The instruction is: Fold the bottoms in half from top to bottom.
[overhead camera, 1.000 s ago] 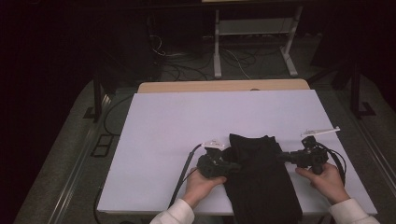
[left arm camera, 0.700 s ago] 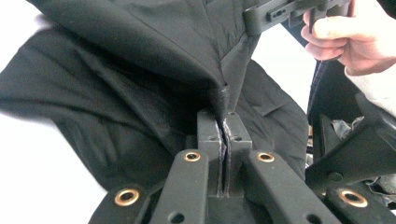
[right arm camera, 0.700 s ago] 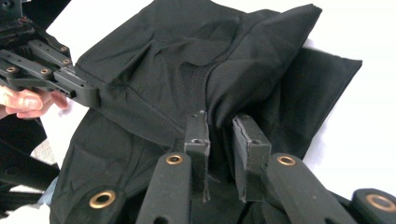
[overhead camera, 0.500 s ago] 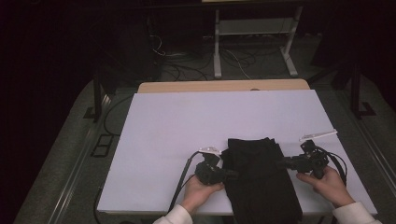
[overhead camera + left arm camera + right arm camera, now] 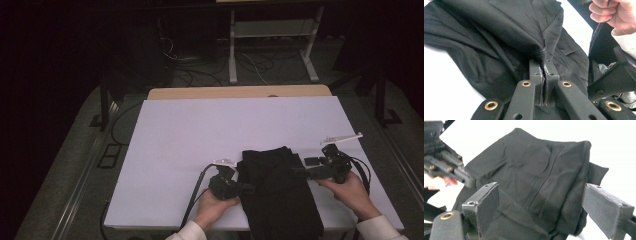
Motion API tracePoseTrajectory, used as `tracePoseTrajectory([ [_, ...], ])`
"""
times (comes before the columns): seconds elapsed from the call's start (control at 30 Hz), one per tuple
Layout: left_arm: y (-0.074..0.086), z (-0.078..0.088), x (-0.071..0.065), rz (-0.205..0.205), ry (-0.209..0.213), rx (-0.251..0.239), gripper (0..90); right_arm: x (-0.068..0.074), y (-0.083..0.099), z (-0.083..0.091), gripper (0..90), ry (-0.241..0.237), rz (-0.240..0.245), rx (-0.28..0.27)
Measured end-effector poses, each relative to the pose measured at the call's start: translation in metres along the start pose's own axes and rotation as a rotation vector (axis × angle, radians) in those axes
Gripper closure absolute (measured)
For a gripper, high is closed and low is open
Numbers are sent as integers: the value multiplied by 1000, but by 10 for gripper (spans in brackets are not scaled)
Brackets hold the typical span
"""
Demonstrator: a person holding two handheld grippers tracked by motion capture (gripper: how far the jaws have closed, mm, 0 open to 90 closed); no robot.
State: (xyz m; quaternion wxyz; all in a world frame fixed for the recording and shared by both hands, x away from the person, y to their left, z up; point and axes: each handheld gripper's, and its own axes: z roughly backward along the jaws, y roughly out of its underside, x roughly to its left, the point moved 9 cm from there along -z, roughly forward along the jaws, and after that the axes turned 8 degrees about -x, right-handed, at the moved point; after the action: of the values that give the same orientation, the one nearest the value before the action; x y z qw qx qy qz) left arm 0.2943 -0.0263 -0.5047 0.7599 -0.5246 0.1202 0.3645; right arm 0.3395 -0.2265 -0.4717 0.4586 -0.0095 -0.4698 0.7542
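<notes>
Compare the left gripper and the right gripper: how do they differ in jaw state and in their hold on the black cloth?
The left gripper has its jaws closed, while the right gripper has its jaws wide apart. The left gripper pinches a fold of the black cloth; the right gripper grips nothing, the cloth merely lying between its jaws. In the high view the left gripper sits at the cloth's left edge, the right gripper at its right edge. Both are hand-held, low over the white table.

black cloth (image 5: 280, 192) between two grippers on white table (image 5: 200, 145)

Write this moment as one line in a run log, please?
left gripper: shut on black fabric garment | right gripper: open, jaws straddling garment edge | garment: folded on white table, overhanging near edge
</notes>
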Motion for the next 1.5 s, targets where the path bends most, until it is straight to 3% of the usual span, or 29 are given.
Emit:
tracePoseTrajectory([
  [0.33, 0, -1, 0, -6, -2, 1, 868, -7, -23, -9, 135, -3, -10, -40],
  [1.23, 0, 2, 0, -7, 4, -8, 869, -35, -41, -50, 170, 8, -57, 10],
  [1.5, 0, 1, 0, -7, 8, -9, 871, -44, -36, -62, 235, 55, -68, 67],
])
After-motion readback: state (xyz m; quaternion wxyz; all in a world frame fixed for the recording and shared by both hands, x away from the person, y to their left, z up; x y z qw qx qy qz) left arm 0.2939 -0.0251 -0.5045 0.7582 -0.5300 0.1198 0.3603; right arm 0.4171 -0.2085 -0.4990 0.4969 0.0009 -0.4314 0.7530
